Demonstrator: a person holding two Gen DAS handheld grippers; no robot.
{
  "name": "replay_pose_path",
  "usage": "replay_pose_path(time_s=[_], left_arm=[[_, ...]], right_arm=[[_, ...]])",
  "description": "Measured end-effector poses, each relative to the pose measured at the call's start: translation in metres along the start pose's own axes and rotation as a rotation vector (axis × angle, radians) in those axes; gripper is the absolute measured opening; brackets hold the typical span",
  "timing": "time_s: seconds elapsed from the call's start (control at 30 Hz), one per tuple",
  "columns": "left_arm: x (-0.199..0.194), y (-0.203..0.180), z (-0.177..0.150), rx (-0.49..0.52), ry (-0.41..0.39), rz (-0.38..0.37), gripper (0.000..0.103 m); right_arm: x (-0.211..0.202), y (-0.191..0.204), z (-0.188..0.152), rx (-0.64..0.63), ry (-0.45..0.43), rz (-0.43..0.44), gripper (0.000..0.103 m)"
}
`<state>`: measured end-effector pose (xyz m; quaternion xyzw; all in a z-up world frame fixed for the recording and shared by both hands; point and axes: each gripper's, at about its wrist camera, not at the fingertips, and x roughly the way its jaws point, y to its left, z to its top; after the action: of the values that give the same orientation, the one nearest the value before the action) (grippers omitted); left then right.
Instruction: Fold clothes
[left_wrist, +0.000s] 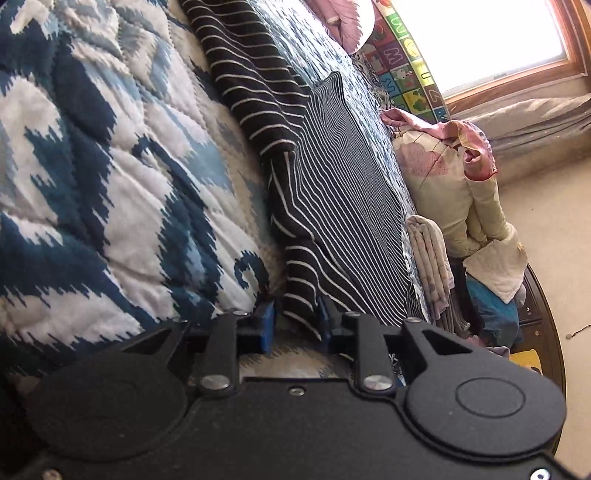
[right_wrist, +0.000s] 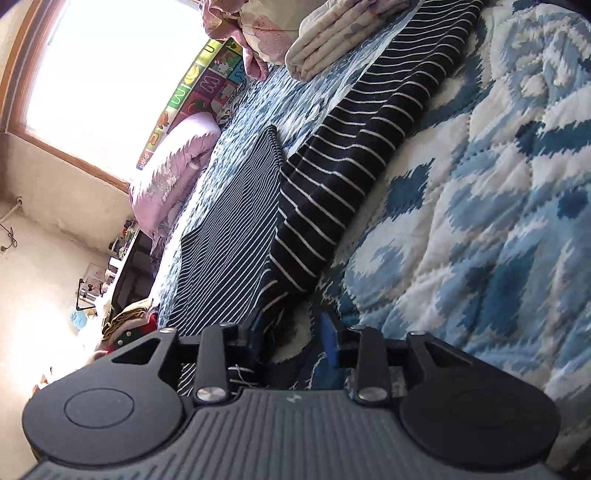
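Striped garment lies stretched along the bed, on the blue-and-white quilt, with its wide-striped layer lapped over the fine-striped one. Left gripper sits at the garment's near edge with cloth between the blue pads; jaws look closed on that fabric. Right gripper is at the garment's other near corner, jaws apart, cloth only at one pad, nothing pinched. Judgement: one fold apparently in; further folds and squaring up remain. Folded pale laundry rests beyond the garment's far end.
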<state>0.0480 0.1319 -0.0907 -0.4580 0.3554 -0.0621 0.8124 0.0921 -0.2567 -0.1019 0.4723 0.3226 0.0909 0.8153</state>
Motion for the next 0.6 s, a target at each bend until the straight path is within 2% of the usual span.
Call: replay_pose_path(time_s=[0.13, 0.2, 0.23, 0.27, 0.37, 0.47, 0.53, 0.6], left_arm=[[0.002, 0.0, -0.001, 0.016, -0.01, 0.005, 0.02], [0.002, 0.002, 0.0, 0.003, -0.008, 0.004, 0.018], [0.002, 0.003, 0.0, 0.0, -0.008, 0.004, 0.018], [0.002, 0.003, 0.0, 0.0, -0.008, 0.005, 0.018], [0.001, 0.003, 0.0, -0.001, -0.008, 0.008, 0.018], [0.001, 0.004, 0.0, -0.006, -0.006, 0.006, 0.018], [0.001, 0.005, 0.0, -0.005, -0.007, 0.007, 0.018], [0.0, 0.004, 0.0, -0.004, -0.007, 0.007, 0.018]], right_arm=[[0.008, -0.026, 0.026, 0.086, -0.083, 0.021, 0.035], [0.012, -0.035, 0.036, 0.111, -0.117, 0.015, 0.021], [0.013, -0.042, 0.04, 0.138, -0.131, 0.013, 0.01], [0.013, -0.05, 0.042, 0.168, -0.14, 0.027, 0.006], [0.002, -0.054, 0.045, 0.18, -0.17, 0.049, 0.006], [-0.019, -0.051, 0.043, 0.15, -0.235, 0.016, 0.006], [-0.026, -0.059, 0.046, 0.176, -0.251, -0.026, 0.012], [-0.022, -0.068, 0.051, 0.22, -0.248, -0.036, 0.014]])
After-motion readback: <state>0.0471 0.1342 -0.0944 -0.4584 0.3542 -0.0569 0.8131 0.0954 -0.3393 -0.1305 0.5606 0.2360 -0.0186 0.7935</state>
